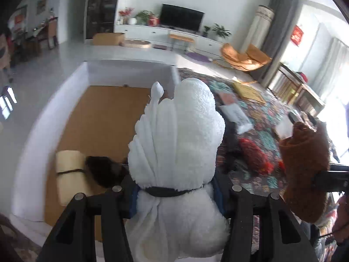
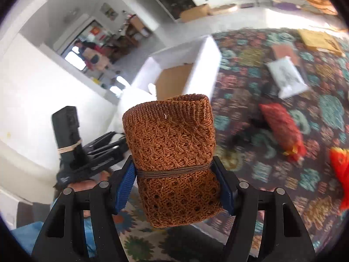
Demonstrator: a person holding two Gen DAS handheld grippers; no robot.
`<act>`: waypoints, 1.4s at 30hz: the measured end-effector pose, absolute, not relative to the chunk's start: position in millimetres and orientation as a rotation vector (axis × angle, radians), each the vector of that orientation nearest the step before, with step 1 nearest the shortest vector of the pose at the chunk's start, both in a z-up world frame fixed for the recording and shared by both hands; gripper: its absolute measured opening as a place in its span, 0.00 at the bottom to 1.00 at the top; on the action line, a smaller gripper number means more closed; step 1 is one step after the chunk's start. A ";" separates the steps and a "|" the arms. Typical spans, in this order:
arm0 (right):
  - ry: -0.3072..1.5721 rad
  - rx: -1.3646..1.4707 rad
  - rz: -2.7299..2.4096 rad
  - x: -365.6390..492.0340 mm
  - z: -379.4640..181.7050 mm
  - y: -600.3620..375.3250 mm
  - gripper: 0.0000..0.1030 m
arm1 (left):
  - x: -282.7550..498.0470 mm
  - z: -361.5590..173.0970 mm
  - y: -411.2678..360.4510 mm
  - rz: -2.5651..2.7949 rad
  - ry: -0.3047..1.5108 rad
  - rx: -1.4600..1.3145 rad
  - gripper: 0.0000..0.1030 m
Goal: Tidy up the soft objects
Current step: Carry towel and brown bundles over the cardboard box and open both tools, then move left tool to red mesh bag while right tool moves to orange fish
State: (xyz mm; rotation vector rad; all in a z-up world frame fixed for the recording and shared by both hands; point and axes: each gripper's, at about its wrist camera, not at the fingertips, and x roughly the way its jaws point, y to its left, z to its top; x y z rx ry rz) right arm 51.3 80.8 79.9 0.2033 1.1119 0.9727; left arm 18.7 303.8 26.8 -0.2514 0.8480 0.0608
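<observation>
Left jaws clamped on white towel roll (image 1: 176,144), right jaws on brown knit roll (image 2: 172,152)

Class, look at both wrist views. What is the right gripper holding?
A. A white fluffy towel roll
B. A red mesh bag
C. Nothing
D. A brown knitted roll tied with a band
D: in the right wrist view the right gripper is shut on the brown knitted roll, its blue pads pressing both sides at the band.

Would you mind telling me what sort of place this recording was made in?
Most likely a home living room: a black flat-screen television stands on a long white cabinet with potted plants, an orange lounge chair sits near the curtains, and a colourful patterned rug covers the floor.
</observation>
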 end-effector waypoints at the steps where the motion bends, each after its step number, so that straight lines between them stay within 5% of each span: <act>1: 1.107 0.191 1.009 50.3 81.3 106.6 0.69 | 14.3 25.9 320.4 0.131 0.849 -0.248 0.56; 3: 1.115 0.179 1.049 50.6 74.2 146.2 0.73 | 7.6 17.7 349.7 0.263 0.864 -0.236 0.88; 5: 1.188 0.153 1.057 53.9 57.7 173.0 0.76 | -1.4 5.7 372.1 0.374 0.867 -0.240 0.95; 13: 1.062 0.134 0.797 64.4 19.0 69.2 0.77 | -1.5 2.4 352.9 0.312 0.778 -0.294 0.95; 18: 1.089 0.055 0.353 50.0 -58.3 -51.4 0.77 | 25.9 13.2 236.2 -0.031 0.802 -0.215 0.96; 23: 1.067 0.094 0.043 31.3 -88.3 -145.7 0.76 | 46.3 -39.6 103.8 -0.288 0.959 -0.071 0.96; 30: 1.011 0.144 -0.079 94.4 -84.2 -174.9 0.78 | 108.4 -123.6 27.5 -0.272 1.031 0.057 0.95; 35: 0.927 0.088 -0.212 147.1 -97.7 -175.2 0.90 | 149.3 -132.8 13.4 -0.191 0.964 0.111 0.99; 42: 0.920 0.102 -0.208 144.5 -96.8 -181.8 0.90 | 155.1 -131.6 21.3 -0.190 0.949 0.091 1.00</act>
